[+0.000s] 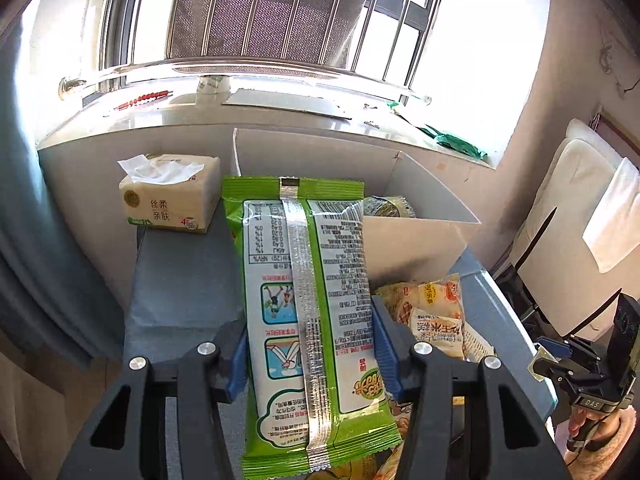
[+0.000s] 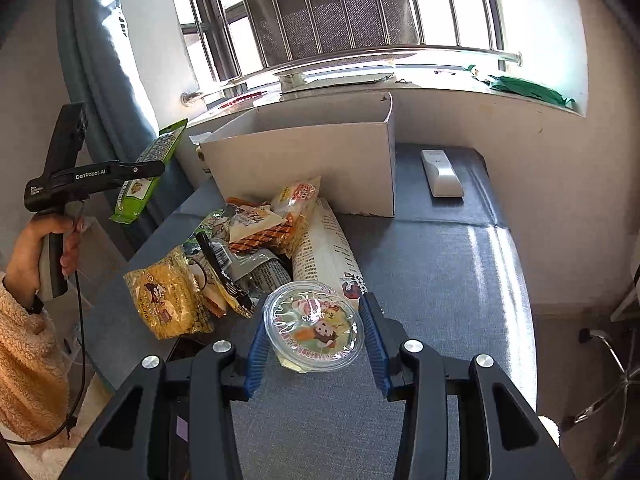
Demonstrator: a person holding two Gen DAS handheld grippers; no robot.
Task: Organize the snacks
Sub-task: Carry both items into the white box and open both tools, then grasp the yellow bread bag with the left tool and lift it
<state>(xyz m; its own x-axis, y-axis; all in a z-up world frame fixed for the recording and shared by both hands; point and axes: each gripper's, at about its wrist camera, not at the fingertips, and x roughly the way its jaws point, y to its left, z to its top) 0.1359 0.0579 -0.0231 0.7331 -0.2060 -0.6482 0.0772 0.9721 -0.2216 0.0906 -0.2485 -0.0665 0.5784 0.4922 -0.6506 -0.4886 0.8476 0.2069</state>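
Box (image 2: pixel 304 164), white card, open-topped, stands at the far end of the grey-blue table (image 2: pixel 440 280) and serves as landmark.

Green packet (image 1: pixel 308 312) is held off the table just short of the box's near-left corner, clamped across its width in the left gripper (image 1: pixel 310 354). Judged light, soft and crinkly, its film slippery; a mid-body hold across the flat faces suits it, since an end seal would let it swing.

Snack pile (image 2: pixel 240 248) lies against the box's near wall.

Jelly cup (image 2: pixel 314 326) sits nearest, beyond the pile from the box, with the right gripper (image 2: pixel 316 340) closed on its sides. Judged light but crushable, its foil lid easily punctured; take it by the walls under the rim.
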